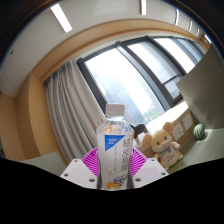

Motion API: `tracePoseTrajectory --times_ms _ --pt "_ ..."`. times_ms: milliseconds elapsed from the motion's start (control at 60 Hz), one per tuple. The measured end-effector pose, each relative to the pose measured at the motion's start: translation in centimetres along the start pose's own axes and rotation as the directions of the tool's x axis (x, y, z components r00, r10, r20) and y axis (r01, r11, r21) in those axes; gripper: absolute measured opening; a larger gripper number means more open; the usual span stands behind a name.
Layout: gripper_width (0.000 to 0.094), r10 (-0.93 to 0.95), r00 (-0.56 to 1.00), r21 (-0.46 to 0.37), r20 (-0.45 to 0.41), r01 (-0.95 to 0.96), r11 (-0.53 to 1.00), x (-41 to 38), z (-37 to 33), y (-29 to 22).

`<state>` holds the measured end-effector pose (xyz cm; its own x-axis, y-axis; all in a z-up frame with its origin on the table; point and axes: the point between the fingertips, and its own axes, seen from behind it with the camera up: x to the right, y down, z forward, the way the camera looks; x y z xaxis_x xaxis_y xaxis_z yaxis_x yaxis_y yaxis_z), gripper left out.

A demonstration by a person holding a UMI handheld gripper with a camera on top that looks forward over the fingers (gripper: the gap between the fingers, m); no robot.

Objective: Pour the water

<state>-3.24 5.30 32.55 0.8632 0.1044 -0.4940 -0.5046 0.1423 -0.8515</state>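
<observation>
Although only part of the load could be inspected, you had the bottle (114, 146) standing upright between the two fingers, whose magenta pads (93, 163) lay against its flanks on either side, so the gripper (113, 176) was judged to be pinching the bottle at its lower body rather than merely straddling it. No gap showed between pads and label at either side, though the very base of the bottle was hidden below the fingers. The bottle appeared raised well clear of any surface, with the window (140, 70), the grey curtains (62, 108) and the ceiling lights (61, 17) behind it and a plush toy (162, 141) on the sill beyond and to one side. As to handling, a thin-walled plastic bottle of this kind would likely give under pressure; squeezed hard, it could buckle or slip, and a label surface is apt to be smooth. If filled, it would be moderately heavy and its weight would shift as you tilted it, so a hold around the middle of the body, where the pads sat, was judged sound. As to appearance, the bottle was clear and pale, with a white cap (116, 107) fitted, a narrow shoulder, and a light label bearing blue and yellow print. With the cap apparently still on, pouring could not yet begin. No receiving vessel was visible.
</observation>
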Motion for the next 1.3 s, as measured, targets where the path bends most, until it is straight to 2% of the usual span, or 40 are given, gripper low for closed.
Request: tracePoseTrajectory --times_ms 50,167,267,400,683,900,933,1067,1250,1300 --pt "0.0380 -0.133 0.990 -0.015 -0.050 0.132 0.991 1.6 0.1 -1.2" --pt "0.0381 -0.387 0.903 -0.068 -0.186 0.381 0.922 7.9 -0.3 -2.9" --pt "0.0381 -0.508 0.822 -0.146 -0.257 0.486 0.861 12.9 -0.7 -3.1" --pt "0.0382 -0.585 0.740 -0.251 -0.332 0.528 0.811 20.3 -1.4 -1.3" --pt "0.0382 -0.602 0.703 -0.344 -0.379 0.497 0.797 28.9 -2.0 3.4" --pt "0.0384 -0.557 0.723 -0.366 -0.408 0.429 0.826 32.8 -4.2 6.5" --pt "0.0380 -0.542 0.731 -0.320 -0.415 0.440 0.839 32.5 -4.2 5.9" --pt "0.0380 -0.524 0.746 -0.304 -0.410 0.430 0.850 32.5 -4.6 5.9" --pt "0.0551 -0.560 0.731 -0.337 -0.390 0.452 0.826 32.5 -4.5 6.4" --pt "0.0663 -0.579 0.726 -0.377 -0.371 0.452 0.808 32.6 -5.0 7.3"
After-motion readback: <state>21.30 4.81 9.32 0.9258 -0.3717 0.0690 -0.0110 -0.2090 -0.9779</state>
